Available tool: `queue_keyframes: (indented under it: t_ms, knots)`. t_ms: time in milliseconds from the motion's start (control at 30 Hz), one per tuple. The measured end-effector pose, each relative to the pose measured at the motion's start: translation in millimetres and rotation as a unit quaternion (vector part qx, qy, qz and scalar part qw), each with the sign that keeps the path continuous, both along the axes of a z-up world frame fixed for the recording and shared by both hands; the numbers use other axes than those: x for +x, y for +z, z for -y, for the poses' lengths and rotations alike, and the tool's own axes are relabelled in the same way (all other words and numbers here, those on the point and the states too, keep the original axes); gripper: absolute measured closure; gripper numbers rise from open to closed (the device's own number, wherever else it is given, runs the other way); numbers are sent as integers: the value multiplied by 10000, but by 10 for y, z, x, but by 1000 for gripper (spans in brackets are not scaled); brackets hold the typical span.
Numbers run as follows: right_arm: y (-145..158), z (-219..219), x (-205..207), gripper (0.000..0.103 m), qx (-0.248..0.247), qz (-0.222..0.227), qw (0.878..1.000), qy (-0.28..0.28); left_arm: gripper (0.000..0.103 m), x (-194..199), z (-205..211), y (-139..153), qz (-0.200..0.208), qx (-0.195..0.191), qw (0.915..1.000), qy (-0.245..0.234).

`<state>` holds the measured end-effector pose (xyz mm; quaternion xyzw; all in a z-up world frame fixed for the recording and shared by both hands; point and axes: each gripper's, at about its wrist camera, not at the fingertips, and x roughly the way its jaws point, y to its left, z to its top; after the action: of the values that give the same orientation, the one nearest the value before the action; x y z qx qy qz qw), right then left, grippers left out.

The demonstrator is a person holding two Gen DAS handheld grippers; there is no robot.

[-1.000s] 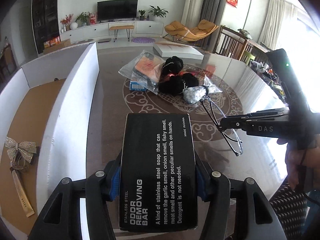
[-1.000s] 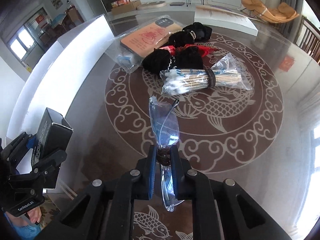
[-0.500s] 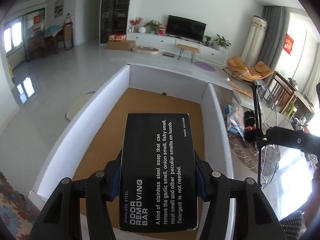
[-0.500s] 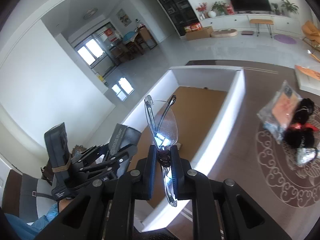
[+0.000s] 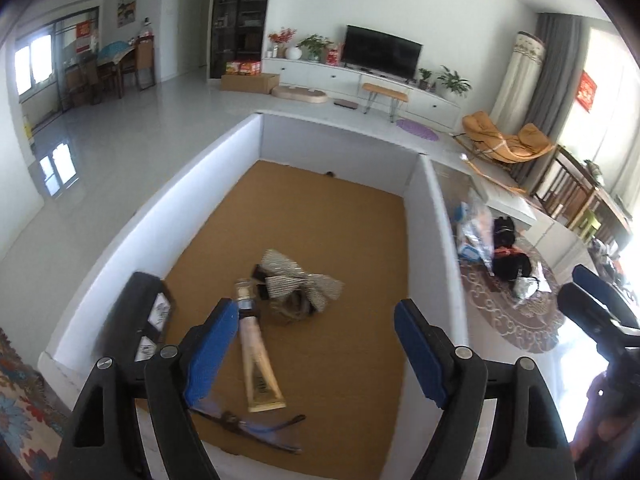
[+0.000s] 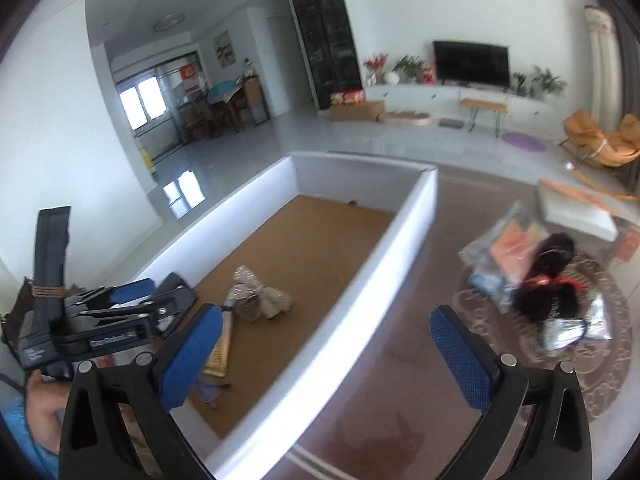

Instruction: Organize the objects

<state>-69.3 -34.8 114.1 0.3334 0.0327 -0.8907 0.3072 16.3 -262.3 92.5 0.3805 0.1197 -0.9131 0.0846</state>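
Both tools are opening, nothing between their jaws: left tool (image 5: 316, 350), right tool (image 6: 326, 354). In the white box (image 5: 434, 248), the black carton (image 5: 138, 320) leans at the left wall; the glasses (image 5: 250, 426) lie near the front edge.

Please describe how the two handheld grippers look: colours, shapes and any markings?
Both grippers are black plastic with triangular cut-outs, silver screws and blue textured pads inside the jaws. The left gripper shows, in the right wrist view, a white printed label, blurred. The right gripper looks the same. A blue sleeve is visible.
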Motion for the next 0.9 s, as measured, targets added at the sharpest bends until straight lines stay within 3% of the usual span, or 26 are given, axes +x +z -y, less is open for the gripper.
queue_keyframes:
  t_ms: [67, 167, 333, 500, 633, 900]
  knots:
    - [-148, -423, -62, 0, 323, -206, 9969, -681, 18, -69, -397, 81, -171, 48, 9983, -563]
    - [-671, -1015, -222, 0, 1111, 71, 9811, -1581, 1, -159, -1017, 102, -273, 188, 9896, -1397]
    - [-1327, -1845, -283, 0, 1579, 725, 9535, -2464, 0, -442, -1820, -314, 321, 675, 9740, -2139]
    - [-1495, -2294, -270, 0, 1525, 986, 9465, -2666, 0, -802, -2191, -846, 695, 330, 9800, -1836]
    - [-1488, -2412, -240, 0, 1230, 1026, 9514, -2629, 0, -1055, -2287, -1118, 747, -3, 9843, -1598]
    - [-1483, -2401, -432, 0, 1227, 1044, 9549, -2495, 1, -1268, -2334, -1325, 898, -565, 9837, -1449]
